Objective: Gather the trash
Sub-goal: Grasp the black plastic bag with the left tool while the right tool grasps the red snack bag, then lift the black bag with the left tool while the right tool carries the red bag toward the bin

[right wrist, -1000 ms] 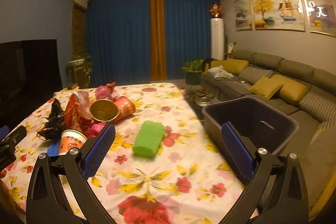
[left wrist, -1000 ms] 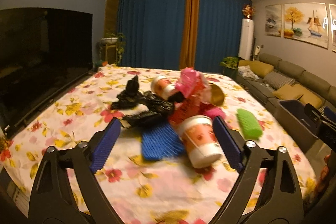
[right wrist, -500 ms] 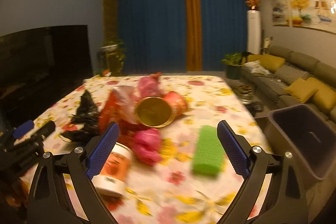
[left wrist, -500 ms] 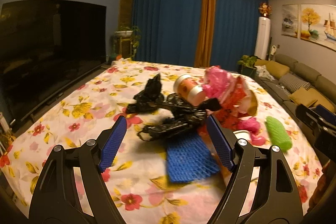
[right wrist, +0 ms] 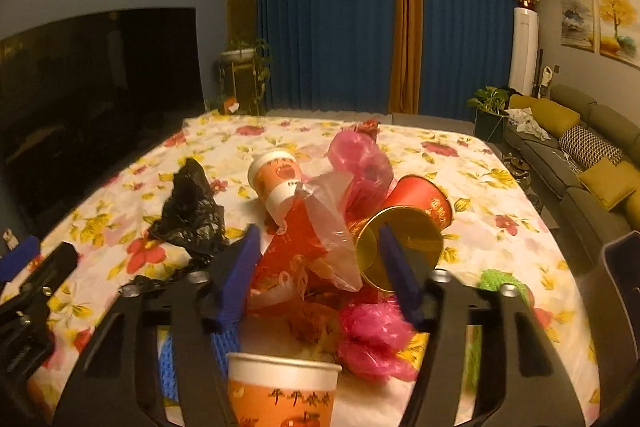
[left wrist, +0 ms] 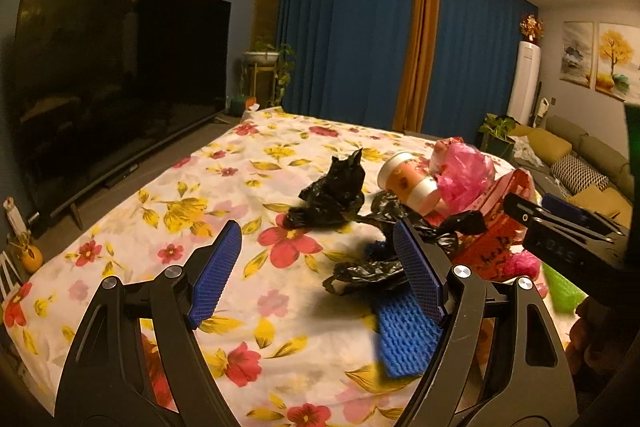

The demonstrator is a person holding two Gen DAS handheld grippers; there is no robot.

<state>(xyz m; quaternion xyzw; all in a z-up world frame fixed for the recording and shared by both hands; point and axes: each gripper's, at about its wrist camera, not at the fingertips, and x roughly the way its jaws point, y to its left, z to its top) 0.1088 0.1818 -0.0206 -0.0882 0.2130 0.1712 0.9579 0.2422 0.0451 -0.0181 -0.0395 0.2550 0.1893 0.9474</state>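
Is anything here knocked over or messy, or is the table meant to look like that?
It is messy. Trash sits heaped on the floral tablecloth: crumpled black bags, a paper cup and a red gold-lined cup both tipped on their sides, pink plastic and a red wrapper tangled together. Nothing looks spilled.

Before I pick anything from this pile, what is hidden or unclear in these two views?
- Dark bin: right wrist view, cut off by the right edge; inside unseen.
- Green mesh foam sleeve: mostly behind the right hand-held gripper.
- Blue mesh foam sleeve: left wrist view, partly behind the left hand-held gripper, blurred.
- Orange paper cup: cut off by the bottom edge.
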